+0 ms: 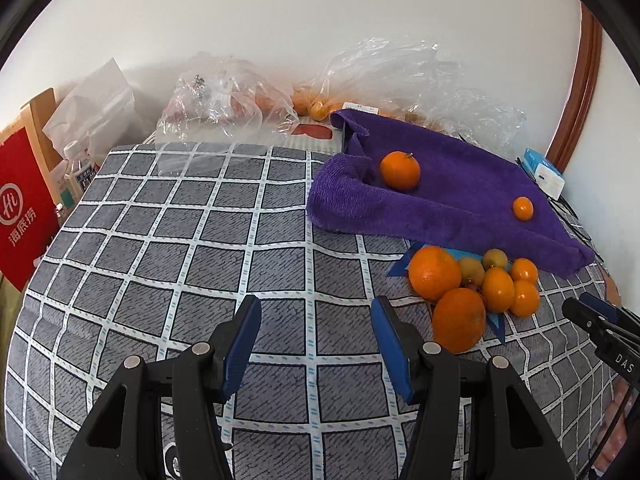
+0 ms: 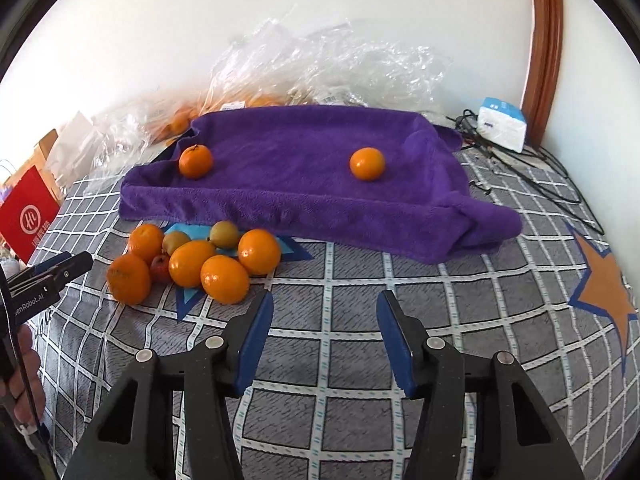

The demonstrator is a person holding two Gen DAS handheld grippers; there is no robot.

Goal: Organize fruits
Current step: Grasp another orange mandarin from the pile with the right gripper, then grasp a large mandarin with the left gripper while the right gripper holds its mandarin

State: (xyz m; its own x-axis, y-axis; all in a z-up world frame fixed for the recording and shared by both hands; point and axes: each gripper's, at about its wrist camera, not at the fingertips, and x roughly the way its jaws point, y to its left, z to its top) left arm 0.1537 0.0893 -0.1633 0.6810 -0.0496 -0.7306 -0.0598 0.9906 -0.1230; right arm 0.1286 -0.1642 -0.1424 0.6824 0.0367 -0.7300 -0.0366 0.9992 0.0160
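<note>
Nearest me, my left gripper (image 1: pixel 316 322) has its blue-padded fingers (image 1: pixel 244 340) released and parted over the grey checked cloth with white grid lines (image 1: pixel 180 240), nothing between them; my right gripper (image 2: pixel 325 320) stands the same way, released and gripping nothing, its fingers (image 2: pixel 256 336) parted above the same cloth; seen from the right wrist, the side of the left tool reads "enRobot.AI", and from the left wrist the right tool shows "DAS"; just beyond the fingers lies the loose pile of fruit (image 2: pixel 192 260), several round oranges and smaller mandarins touching one another with two small yellow-brown fruits among them, resting on a blue star printed on the cloth; an orange star with a blue edge (image 2: pixel 604 292) sits off to the right; behind the pile the purple plush towel (image 2: pixel 304 184), its edges raised like a shallow tray, holds two mandarins well apart, one with a stem on the left (image 2: pixel 195 161) and one to the right (image 2: pixel 367 164); farther back, crumpled clear plastic bags (image 2: pixel 320 68) hold more orange fruit against the white wall; a small white and blue box (image 2: pixel 502 124) lies beside black cables; at far left stands a red bag with a round white "Hi" logo (image 1: pixel 24 212) and Chinese characters, next to a clear plastic bottle (image 1: pixel 78 172); a brown wooden frame (image 2: pixel 544 52) rises at the right.
</note>
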